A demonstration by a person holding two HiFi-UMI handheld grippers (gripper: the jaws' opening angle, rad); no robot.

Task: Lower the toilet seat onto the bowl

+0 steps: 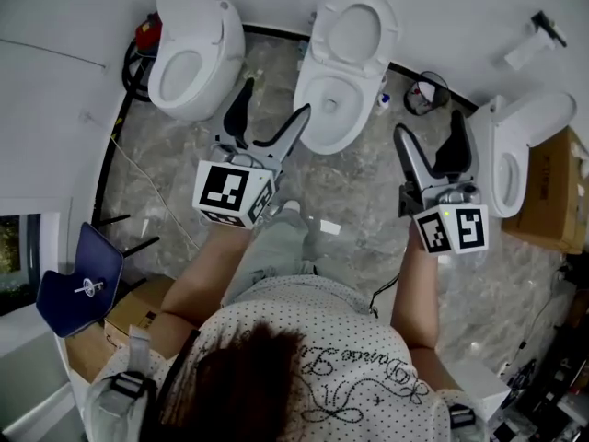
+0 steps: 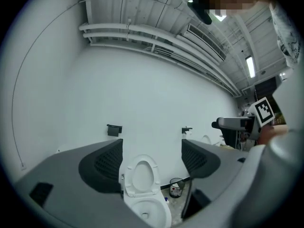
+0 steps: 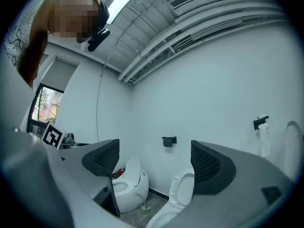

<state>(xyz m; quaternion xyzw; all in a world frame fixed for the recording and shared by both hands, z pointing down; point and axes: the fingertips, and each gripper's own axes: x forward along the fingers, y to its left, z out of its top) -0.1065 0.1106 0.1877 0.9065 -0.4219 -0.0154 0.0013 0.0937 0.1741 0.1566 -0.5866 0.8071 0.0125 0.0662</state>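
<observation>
Three white toilets stand along the curved wall. The middle toilet [image 1: 333, 104] has its seat [image 1: 354, 30] raised against the wall, and in the left gripper view that seat [image 2: 141, 177] stands upright above the bowl [image 2: 151, 213]. My left gripper [image 1: 274, 99] is open and empty, held short of the bowl's left front and touching nothing. My right gripper [image 1: 429, 122] is also open and empty, between the middle toilet and the right toilet [image 1: 515, 155]. In the right gripper view, the raised seat [image 3: 184, 189] shows edge-on by the right jaw.
The left toilet [image 1: 189, 53] has a red object [image 1: 147, 30] behind it. A small waste bin [image 1: 425, 93] sits by the wall right of the middle toilet. A cardboard box [image 1: 557, 191] stands at far right. A blue chair [image 1: 78, 279] and another box [image 1: 138, 311] are at left.
</observation>
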